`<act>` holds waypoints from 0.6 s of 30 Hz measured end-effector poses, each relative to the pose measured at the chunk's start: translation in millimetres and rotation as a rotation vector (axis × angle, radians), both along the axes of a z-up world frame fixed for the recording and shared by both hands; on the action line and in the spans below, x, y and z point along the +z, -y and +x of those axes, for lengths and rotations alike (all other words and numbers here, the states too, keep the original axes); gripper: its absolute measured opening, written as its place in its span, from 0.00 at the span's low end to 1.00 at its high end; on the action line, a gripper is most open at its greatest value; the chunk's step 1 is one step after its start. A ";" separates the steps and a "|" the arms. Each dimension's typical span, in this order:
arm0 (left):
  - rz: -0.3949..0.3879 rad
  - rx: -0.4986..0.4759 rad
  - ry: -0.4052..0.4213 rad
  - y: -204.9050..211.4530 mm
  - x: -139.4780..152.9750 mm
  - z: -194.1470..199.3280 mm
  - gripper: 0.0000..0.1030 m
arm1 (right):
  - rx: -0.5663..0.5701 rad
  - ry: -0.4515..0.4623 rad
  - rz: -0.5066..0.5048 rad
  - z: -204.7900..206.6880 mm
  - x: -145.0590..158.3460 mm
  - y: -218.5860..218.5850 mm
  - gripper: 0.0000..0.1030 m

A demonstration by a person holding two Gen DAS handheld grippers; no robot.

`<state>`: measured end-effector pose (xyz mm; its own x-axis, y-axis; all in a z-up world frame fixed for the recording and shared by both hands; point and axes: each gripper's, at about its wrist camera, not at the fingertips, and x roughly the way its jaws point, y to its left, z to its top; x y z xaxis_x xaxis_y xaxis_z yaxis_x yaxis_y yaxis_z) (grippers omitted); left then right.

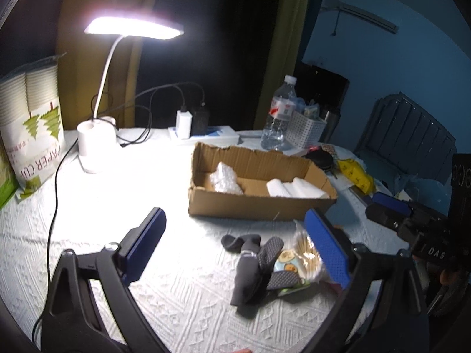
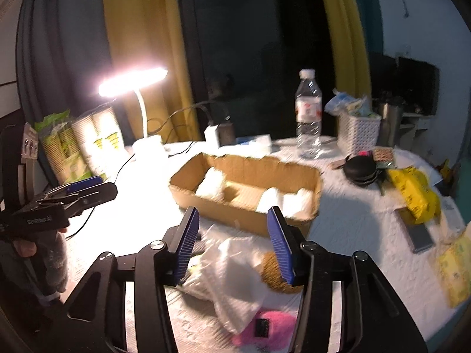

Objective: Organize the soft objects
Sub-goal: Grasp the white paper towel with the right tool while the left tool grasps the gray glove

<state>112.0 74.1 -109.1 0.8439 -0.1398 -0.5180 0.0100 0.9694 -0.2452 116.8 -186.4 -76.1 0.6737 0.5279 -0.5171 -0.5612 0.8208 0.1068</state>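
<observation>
Fingers on both your grippers stand wide apart, holding nothing. Your right gripper point(image 2: 234, 244) hovers over the white plastic bag point(image 2: 229, 270) on the tabletop point(image 2: 353, 235), just before the cardboard box point(image 2: 244, 188); next, lower, pinch it, lift it in.

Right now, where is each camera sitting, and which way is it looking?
Left wrist: rides on the left gripper, looks along its open blue fingers over the socks toward the box and lamp; the right gripper shows at the right edge.
Right wrist: rides on the right gripper, looks over the white bag and pink toy toward the box; the left gripper and a hand show at left.
Shared: box, lamp, bottle, basket.
</observation>
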 end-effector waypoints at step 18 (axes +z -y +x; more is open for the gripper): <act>0.039 -0.046 -0.172 27.9 -49.1 16.5 0.94 | 0.053 -0.163 -0.069 5.0 -64.5 -3.2 0.50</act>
